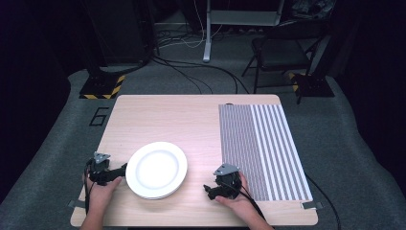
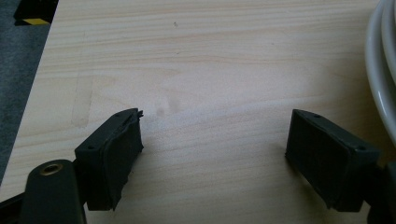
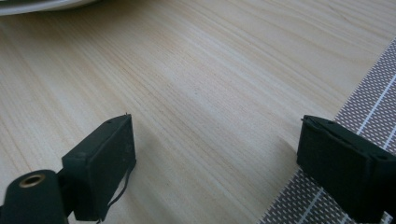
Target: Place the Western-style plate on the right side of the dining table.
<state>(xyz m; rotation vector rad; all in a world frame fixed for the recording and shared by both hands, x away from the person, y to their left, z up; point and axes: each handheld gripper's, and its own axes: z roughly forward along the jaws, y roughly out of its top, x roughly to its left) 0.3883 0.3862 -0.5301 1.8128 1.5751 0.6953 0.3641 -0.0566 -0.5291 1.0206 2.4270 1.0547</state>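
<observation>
In the high view the wooden table [image 1: 191,120] is brightly and evenly lit from above, while the room around it, from nine o'clock round to three, sinks into near black. The white plate [image 1: 156,170] is close to overexposed, with a thin shadow at its six o'clock edge. That picture is soft and low in detail. In the left gripper view the wood grain is sharp at twelve o'clock; the near pads [image 2: 112,158] look slightly blurred and cast faint shadows.
</observation>
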